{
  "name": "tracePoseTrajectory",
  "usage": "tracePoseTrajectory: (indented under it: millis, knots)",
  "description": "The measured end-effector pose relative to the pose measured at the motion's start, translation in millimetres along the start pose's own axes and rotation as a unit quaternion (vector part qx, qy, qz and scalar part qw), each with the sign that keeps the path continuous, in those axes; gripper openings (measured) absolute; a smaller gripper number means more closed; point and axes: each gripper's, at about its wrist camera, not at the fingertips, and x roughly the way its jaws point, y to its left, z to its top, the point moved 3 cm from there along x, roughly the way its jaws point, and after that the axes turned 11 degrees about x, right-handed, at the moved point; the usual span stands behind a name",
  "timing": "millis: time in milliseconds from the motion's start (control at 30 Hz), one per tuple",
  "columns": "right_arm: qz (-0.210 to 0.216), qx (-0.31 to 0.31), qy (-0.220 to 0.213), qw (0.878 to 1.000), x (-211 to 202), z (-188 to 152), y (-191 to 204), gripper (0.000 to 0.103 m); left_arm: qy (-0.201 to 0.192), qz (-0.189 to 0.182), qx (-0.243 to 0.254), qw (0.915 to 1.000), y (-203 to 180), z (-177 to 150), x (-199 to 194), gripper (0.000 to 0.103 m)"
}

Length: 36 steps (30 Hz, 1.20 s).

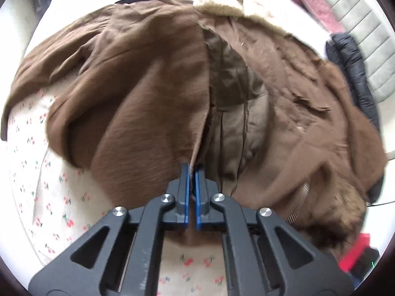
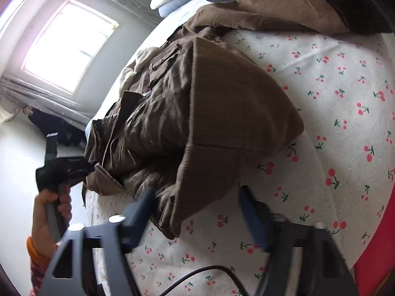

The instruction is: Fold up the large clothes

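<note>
A big brown coat [image 1: 148, 93] with an olive quilted lining [image 1: 229, 74] and a fur collar [image 1: 222, 2] lies spread on the cherry-print bed sheet [image 1: 49, 197]. My left gripper [image 1: 192, 170] is shut on the coat's front edge, which is pinched between the blue pads. In the right wrist view the same coat [image 2: 222, 113] lies bunched, and a hand holds the left gripper [image 2: 86, 169] at its far edge. My right gripper [image 2: 197, 202] hovers low over the sheet with its blurred fingers wide apart. Its left finger [image 2: 145, 199] is beside the coat's near hem, not gripping it.
A black puffer jacket [image 1: 350, 69] and a pink quilted garment [image 1: 316, 2] lie at the far right of the bed. A tan coat [image 2: 284, 7] lies further along the sheet [image 2: 333, 98]. A black cable [image 2: 209, 271] crosses below the right gripper. A window [image 2: 69, 46] is on the wall.
</note>
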Motion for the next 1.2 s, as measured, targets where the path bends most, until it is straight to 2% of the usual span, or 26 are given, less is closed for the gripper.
tracePoseTrajectory:
  millis: [33,133,200,300,333,400,467,500,567,600,633,667,700,767,800,833,867,933,1100,1200]
  knots:
    - [0.004,-0.001,0.004,1.0,-1.1,-0.8,0.9,0.01,-0.011,-0.01,0.001,0.9999,2.6,-6.7,-10.5,0.004]
    - [0.031,-0.023,-0.023,0.999,-26.1,-6.1,14.4,0.006,-0.05,-0.06,0.006,0.9969,19.1,-35.1,-58.0,0.004]
    - [0.072,-0.024,-0.038,0.996,-53.4,-7.1,26.6,0.004,-0.075,-0.081,0.013,0.9938,26.3,-50.5,-89.8,0.004]
    - [0.111,-0.035,-0.071,0.991,-96.4,-6.3,41.0,0.003,-0.128,-0.085,0.021,0.988,46.0,-72.8,-141.2,0.003]
    - [0.134,-0.04,-0.088,0.986,-115.6,-5.9,45.2,0.0,-0.134,-0.093,0.017,0.9864,54.3,-78.0,-150.2,0.003]
    - [0.145,-0.049,-0.116,0.981,-143.3,-6.2,52.6,0.0,-0.137,-0.125,0.0,0.9827,73.9,-101.0,-165.8,0.003]
    - [0.116,-0.065,-0.152,0.979,-173.2,-9.2,52.7,0.0,-0.131,-0.14,-0.018,0.9813,94.4,-127.6,-165.7,0.0]
    - [0.097,-0.069,-0.16,0.98,-180.5,-10.9,49.8,0.001,-0.134,-0.129,-0.024,0.9823,101.4,-140.0,-164.9,0.0]
    - [0.047,-0.075,-0.164,0.983,-188.4,-12.1,35.2,0.004,-0.131,-0.075,-0.036,0.988,124.3,-170.6,-157.1,0.0]
    - [0.025,-0.073,-0.158,0.984,-186.9,-14.8,25.9,0.005,-0.116,-0.045,-0.038,0.9915,135.1,-182.8,-147.5,0.0]
    - [0.004,-0.069,-0.15,0.986,-182.5,-17.8,16.6,0.012,-0.093,-0.015,-0.037,0.9948,145.9,-196.2,-134.0,0.0]
    - [-0.02,-0.066,-0.14,0.988,-174.7,-20.2,7.3,0.024,-0.079,-0.006,-0.046,0.9958,152.4,-205.7,-124.6,0.0]
    - [-0.043,-0.065,-0.13,0.988,-165.6,-21.9,-1.8,0.031,-0.067,-0.006,-0.055,0.9962,156.1,-214.1,-116.8,0.0]
    - [-0.084,-0.065,-0.117,0.987,-146.5,-27.1,-15.1,0.049,-0.056,-0.018,-0.051,0.997,151.5,-220.5,-110.9,0.011]
    - [-0.093,-0.068,-0.11,0.987,-137.8,-28.2,-16.7,0.052,-0.059,-0.019,-0.04,0.9973,143.2,-219.0,-111.5,0.035]
    - [-0.099,-0.073,-0.104,0.987,-128.5,-29.5,-15.3,0.057,-0.068,-0.017,-0.024,0.9973,132.7,-215.8,-114.8,0.063]
    - [-0.107,-0.08,-0.098,0.986,-119.6,-30.5,-12.4,0.059,-0.081,-0.013,-0.007,0.9966,123.7,-212.4,-118.6,0.077]
    - [-0.117,-0.094,-0.089,0.985,-103.3,-30.6,-1.8,0.063,-0.112,0.002,0.037,0.9931,98.6,-199.1,-123.6,0.078]
    - [-0.142,-0.115,-0.076,0.98,-79.1,-30.2,16.7,0.069,-0.112,0.027,0.115,0.9868,45.6,-161.8,-102.8,0.079]
    - [-0.155,-0.115,-0.077,0.978,-70.1,-25.6,20.1,0.071,-0.117,0.071,0.161,0.9774,10.7,-135.7,-79.9,0.079]
